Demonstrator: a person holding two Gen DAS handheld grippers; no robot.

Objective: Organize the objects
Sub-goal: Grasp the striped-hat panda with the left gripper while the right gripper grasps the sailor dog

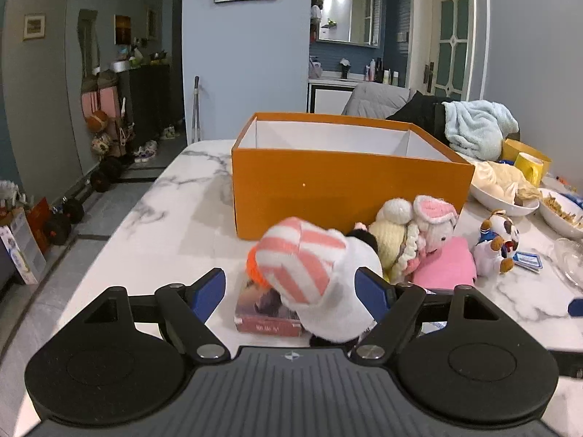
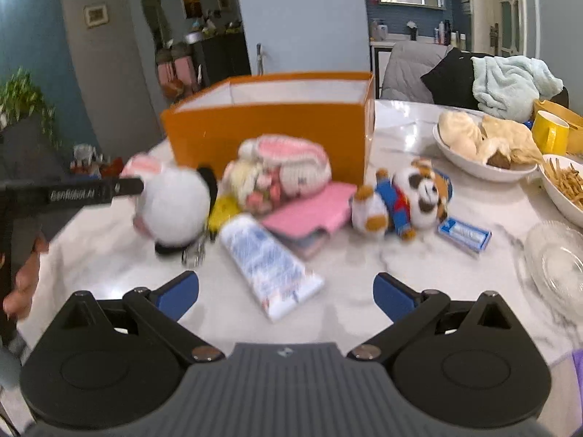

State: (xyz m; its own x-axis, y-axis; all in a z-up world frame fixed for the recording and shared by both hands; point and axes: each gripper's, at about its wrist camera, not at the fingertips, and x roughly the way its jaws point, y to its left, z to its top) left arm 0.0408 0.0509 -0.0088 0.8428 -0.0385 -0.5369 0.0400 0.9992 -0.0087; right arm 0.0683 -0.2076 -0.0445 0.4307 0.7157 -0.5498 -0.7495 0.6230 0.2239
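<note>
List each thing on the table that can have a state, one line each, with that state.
Orange box: upright, no lid on it, what shows of its inside is empty.
White plush: between the left tool's open jaws.
Right tool: open, empty.
Tube: lying flat.
Panda plush: on its side.
White bowl: holds food.

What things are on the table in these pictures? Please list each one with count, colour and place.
box: one, orange outside, white inside, open, behind the toys
round plush: one, white with pink-striped ears, between the left jaws
knitted dolls: apparently two, cream and pink, against the box
panda plush: one, white, black and blue, lying right of the dolls
pink case: one, under the dolls
tube: one, white and blue, before the right gripper
small carton: one, blue
bowls: two, white, holding food
mug: one, yellow
left gripper: open
right gripper: open, empty
</note>
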